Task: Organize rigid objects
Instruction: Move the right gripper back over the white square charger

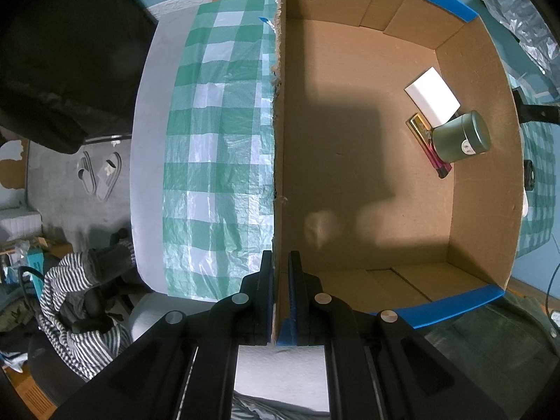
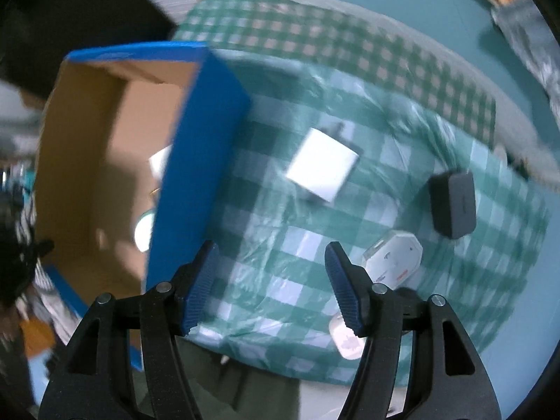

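Observation:
My left gripper (image 1: 280,262) is shut on the left wall of an open cardboard box (image 1: 278,140) with a blue outside. Inside the box lie a white block (image 1: 432,95), a green round tin (image 1: 460,136) and a gold and pink lighter (image 1: 428,145). My right gripper (image 2: 271,266) is open and empty above the green checked cloth, right of the box (image 2: 196,161). On the cloth lie a white square charger (image 2: 322,165), a dark grey case (image 2: 453,203), a white octagonal device (image 2: 393,259) and a small white item (image 2: 344,339). This view is blurred.
The round table (image 1: 154,140) carries the green checked cloth (image 1: 217,147). A black chair back (image 1: 63,56) stands at the left. Slippers (image 1: 99,175) and striped clothes (image 1: 70,301) lie on the floor. A silver foil bag (image 1: 521,24) lies at the far right.

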`<state>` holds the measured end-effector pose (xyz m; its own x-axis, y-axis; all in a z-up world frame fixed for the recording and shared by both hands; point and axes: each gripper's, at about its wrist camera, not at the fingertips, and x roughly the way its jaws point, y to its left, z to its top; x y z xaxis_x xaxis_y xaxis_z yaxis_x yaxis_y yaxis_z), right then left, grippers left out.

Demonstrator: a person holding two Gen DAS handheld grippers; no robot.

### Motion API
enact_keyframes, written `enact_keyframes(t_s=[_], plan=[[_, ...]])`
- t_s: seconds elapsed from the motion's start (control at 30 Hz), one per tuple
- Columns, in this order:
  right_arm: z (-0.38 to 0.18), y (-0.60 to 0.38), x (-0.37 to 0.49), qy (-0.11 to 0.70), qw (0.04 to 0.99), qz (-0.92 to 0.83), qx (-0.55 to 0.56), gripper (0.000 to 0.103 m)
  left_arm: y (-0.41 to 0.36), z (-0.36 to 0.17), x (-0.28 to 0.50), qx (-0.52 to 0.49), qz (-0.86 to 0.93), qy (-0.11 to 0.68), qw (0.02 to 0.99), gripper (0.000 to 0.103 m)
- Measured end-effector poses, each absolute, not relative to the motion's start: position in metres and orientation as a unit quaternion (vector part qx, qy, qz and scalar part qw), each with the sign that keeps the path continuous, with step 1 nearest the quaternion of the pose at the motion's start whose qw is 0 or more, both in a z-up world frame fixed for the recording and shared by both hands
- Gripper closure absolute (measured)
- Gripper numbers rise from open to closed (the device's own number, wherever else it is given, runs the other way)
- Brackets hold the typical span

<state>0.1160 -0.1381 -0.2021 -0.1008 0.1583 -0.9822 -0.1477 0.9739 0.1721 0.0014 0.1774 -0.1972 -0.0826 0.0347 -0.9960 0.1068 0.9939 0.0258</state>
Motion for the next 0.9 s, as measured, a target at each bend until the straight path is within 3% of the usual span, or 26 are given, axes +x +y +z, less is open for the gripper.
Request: enact_keyframes(t_s=[0.23,0.9], plan=[[-0.227,-0.164,0.139,0.740,0.667,0.058,0.066,0.039,0.179,-0.198,0.000,0.046,-0.026,0.736,0.675,0.096],[-0.281,-0.164,0.173,0.742,0.662,-0.014,0.099,0.039,0.180,-0.198,0.001,0.036,-0.023,0.737,0.674,0.096]])
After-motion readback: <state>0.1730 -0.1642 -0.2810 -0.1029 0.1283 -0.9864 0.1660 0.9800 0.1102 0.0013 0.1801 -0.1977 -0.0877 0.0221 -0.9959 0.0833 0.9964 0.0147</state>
